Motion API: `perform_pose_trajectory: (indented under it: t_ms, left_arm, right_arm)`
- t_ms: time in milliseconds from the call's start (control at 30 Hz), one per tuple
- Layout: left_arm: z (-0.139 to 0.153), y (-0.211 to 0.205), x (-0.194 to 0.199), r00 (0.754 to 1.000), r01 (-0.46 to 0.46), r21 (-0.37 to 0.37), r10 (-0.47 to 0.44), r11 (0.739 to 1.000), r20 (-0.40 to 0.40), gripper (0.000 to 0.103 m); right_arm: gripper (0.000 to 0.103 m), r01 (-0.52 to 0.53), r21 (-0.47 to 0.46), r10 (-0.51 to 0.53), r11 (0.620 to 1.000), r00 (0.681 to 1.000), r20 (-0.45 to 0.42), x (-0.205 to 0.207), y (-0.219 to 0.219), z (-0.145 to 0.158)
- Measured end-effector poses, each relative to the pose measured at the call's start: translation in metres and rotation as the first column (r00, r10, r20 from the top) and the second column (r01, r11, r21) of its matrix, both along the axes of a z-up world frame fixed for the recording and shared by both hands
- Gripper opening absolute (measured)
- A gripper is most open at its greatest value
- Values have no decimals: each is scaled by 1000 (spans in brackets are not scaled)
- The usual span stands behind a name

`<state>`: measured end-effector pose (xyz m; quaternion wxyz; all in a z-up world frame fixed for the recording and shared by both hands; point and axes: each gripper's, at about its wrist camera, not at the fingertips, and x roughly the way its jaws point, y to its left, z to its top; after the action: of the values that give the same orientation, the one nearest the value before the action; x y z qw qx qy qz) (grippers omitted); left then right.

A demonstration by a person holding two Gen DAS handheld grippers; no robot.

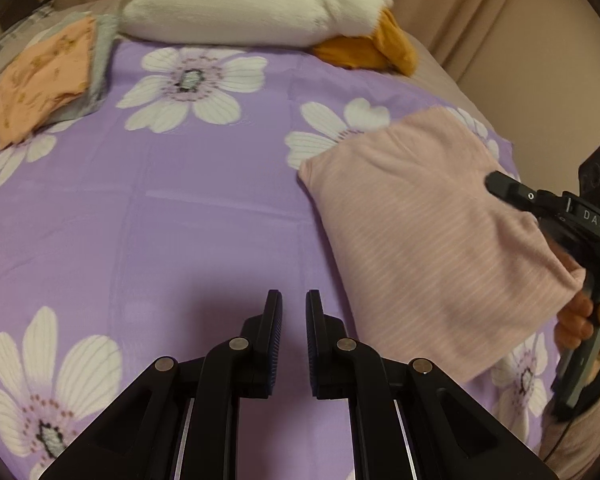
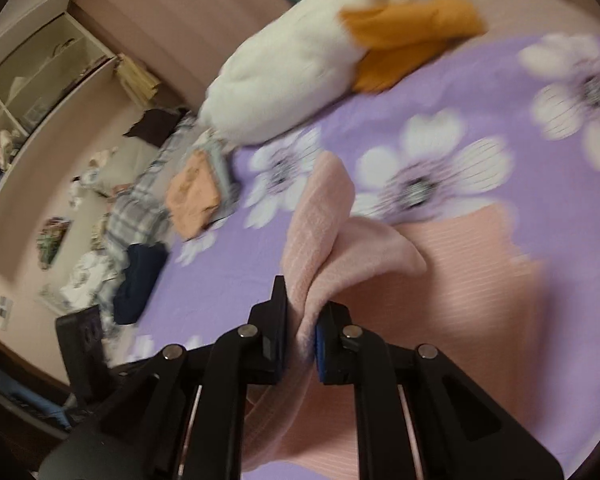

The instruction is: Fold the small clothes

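Mid-fold: the right hand-held gripper [image 2: 302, 332] pinches the pink garment [image 1: 428, 232] at centre frame; the left hand-held gripper [image 1: 293, 320] hangs released, empty. Next, I'd judge, lay that edge across squarely.

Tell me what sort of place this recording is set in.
Most likely a home bedroom: a purple floral bedsheet as work surface, a white plush toy at its far edge, curtains and open shelving behind.
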<state>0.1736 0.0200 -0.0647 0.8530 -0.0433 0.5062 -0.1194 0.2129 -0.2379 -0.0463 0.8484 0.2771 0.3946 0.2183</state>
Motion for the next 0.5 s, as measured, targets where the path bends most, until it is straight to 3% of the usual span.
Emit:
perform_pose_trajectory:
  t_ms: [133,333,433,467,500]
  left_arm:
    - [-9,-28,4,999,50,8,-50,999,-20,7]
    - [-22,-67,10,992,121,20,-120,992,-49,7]
    - [-28,-83,13,987,149,32,-147,988,-59,7]
    - [-29,-87,14,986,156,34,-154,987,-63,7]
    - [-31,-90,15,985,162,33,-160,986,-65,7]
  right_arm:
    - [13,53,-45,-55,998,998,-37,-10,-39,-22]
    - [18,108,-131,-133,985,970,-202,-12,-72,-89]
    - [18,121,-126,-145,985,970,-196,-18,-79,-91]
    - [26,136,-154,-164,979,969,-185,-21,-82,-86]
    - [27,154,-184,-184,971,969,-164,-25,-83,-79]
